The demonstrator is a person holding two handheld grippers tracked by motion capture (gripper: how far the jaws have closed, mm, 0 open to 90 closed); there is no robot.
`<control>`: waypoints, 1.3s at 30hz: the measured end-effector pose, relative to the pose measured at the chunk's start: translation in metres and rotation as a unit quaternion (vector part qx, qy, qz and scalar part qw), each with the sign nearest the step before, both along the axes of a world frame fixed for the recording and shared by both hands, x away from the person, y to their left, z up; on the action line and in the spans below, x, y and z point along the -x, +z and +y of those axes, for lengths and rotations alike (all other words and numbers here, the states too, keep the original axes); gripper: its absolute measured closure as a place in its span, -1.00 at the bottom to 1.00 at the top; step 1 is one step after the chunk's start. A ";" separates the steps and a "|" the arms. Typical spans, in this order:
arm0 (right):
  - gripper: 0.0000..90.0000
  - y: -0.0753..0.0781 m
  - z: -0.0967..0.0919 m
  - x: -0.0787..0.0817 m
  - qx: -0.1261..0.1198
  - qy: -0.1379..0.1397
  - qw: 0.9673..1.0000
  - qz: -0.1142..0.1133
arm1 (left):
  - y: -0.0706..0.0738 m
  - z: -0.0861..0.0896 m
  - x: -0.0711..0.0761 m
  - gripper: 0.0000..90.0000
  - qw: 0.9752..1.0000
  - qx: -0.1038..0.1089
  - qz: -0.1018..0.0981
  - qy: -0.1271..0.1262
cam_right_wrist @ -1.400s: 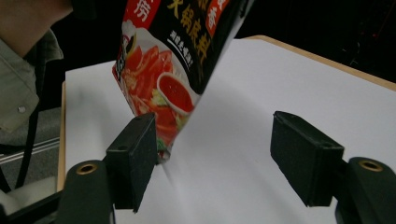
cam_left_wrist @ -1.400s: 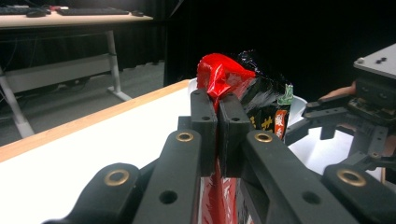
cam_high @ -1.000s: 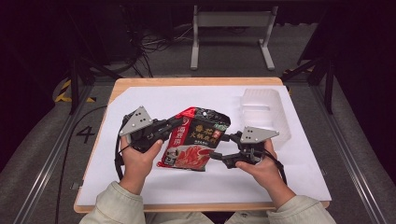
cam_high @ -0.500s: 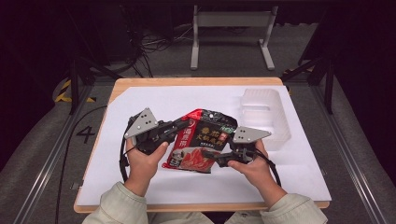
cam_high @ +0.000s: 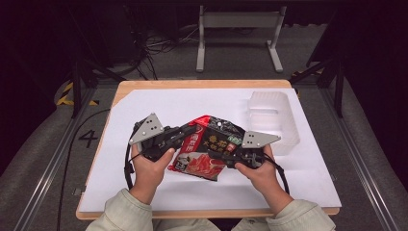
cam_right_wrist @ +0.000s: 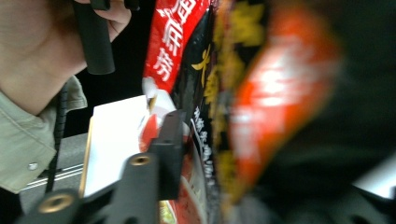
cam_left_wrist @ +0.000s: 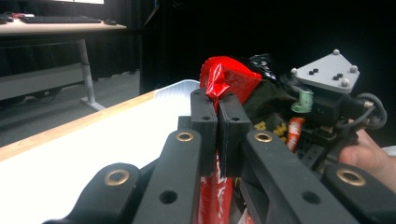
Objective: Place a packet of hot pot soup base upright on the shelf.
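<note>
Left gripper (cam_high: 188, 131) clamped flat on red edge of snack packet (cam_high: 211, 147); right gripper (cam_high: 215, 155) pinching opposite side, one jaw visible against the wrapper. Packet held between both, long axis slanting away. Beneath packet, white sheet (cam_high: 202, 103). Beyond packet, clear tray (cam_high: 272, 115), then dark room.

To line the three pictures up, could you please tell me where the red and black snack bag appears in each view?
High view: the snack bag is at centre, between both grippers.
Left gripper view: the bag is centre, pinched between the shut jaws.
Right gripper view: the bag runs top to bottom at centre, blurred at right.
Shared landmark: the white table sheet.
</note>
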State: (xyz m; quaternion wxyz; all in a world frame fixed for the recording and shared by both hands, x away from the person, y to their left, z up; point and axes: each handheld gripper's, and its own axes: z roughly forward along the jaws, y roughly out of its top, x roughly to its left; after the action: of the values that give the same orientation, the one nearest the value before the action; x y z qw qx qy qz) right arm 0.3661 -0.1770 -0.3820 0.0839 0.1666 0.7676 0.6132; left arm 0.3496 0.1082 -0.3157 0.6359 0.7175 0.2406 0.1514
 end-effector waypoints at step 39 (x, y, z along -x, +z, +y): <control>0.88 0.035 -0.028 0.000 0.028 -0.042 0.999 0.011 | 0.010 0.030 -0.008 0.17 0.999 -0.016 0.027 -0.016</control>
State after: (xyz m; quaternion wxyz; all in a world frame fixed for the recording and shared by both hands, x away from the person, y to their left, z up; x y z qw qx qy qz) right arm 0.3662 -0.2051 -0.3471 0.1058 0.2028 0.7774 0.5859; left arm 0.3579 0.1382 -0.3059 0.6203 0.7348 0.2438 0.1259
